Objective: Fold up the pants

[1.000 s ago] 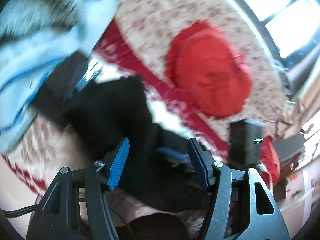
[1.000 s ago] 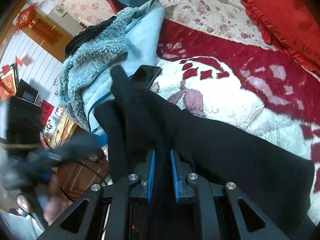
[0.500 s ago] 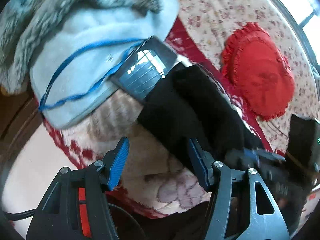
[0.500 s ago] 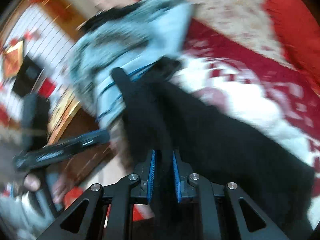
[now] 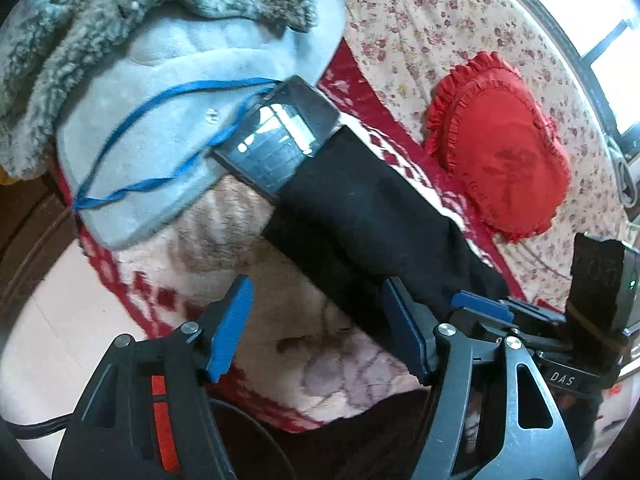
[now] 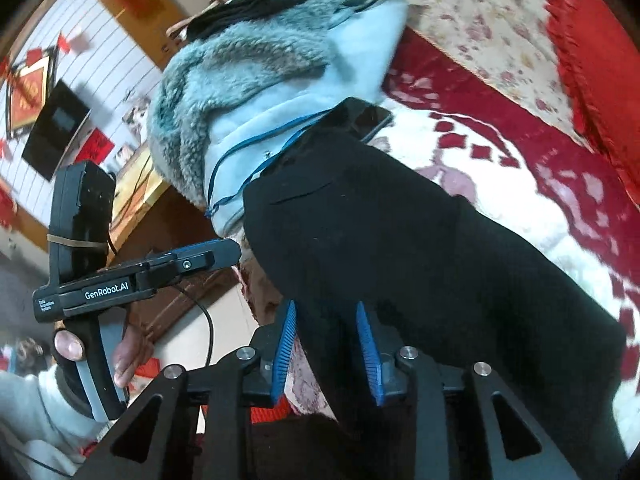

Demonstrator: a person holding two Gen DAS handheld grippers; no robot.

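Observation:
The black pants [image 5: 360,208] lie folded in a long strip on a red and white blanket [image 5: 248,304]; they also fill the right wrist view [image 6: 400,240]. My left gripper [image 5: 316,328] is open and empty, just left of the pants' near end. My right gripper [image 6: 326,344] has its jaws parted, with black fabric lying between the blue pads; it also shows at the right of the left wrist view [image 5: 480,306]. The left gripper shows in the right wrist view [image 6: 192,258], beside the pants' left edge.
A phone [image 5: 280,136] lies at the pants' far end, partly on a pale blue fleece coat [image 5: 160,92] with a blue cord. A red heart cushion [image 5: 500,160] rests on the floral sheet [image 5: 420,28]. The bed edge and floor [image 5: 52,320] are at the left.
My right gripper's jaws have opened from a tight grip on the pants. The pants have settled flat on the blanket. My left gripper has drawn back slightly, still open.

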